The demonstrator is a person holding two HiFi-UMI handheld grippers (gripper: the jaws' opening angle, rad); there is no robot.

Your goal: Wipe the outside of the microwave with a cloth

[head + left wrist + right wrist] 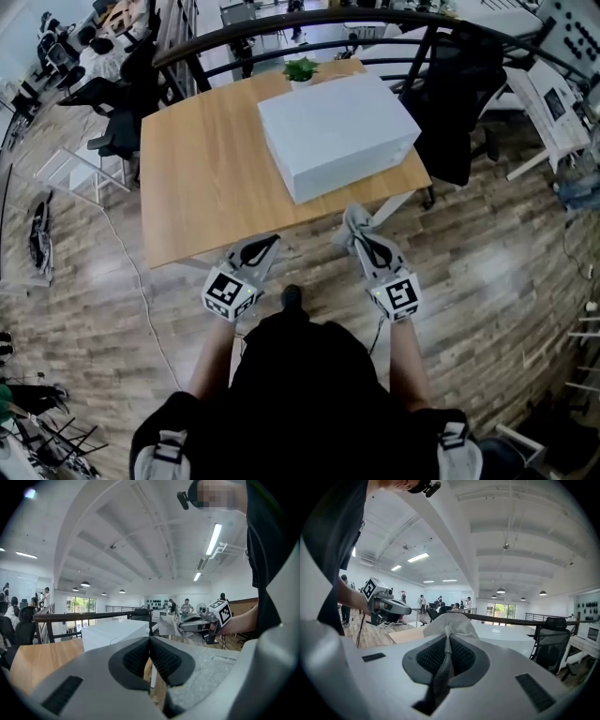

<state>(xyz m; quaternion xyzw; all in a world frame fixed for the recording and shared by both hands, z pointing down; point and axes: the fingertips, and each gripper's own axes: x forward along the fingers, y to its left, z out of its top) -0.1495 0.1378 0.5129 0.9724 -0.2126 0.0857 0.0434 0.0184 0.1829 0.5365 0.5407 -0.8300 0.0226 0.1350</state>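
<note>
The left gripper is at the left, over the near edge of the table. Its jaws are pressed together, pad against pad, and nothing is between them. It touches nothing.

In the middle of the table stands the microwave, a white box turned at an angle, nearer to the right edge. A small plant is behind it at the far edge.

The right gripper is at the right, near the near right corner of the table and in front of the microwave. Its jaws are closed on the cloth, a grey one. A thin fold runs down between the pads and the rest bunches out beyond the tips. The cloth is close to the microwave, but it cannot be told whether it touches it.
</note>
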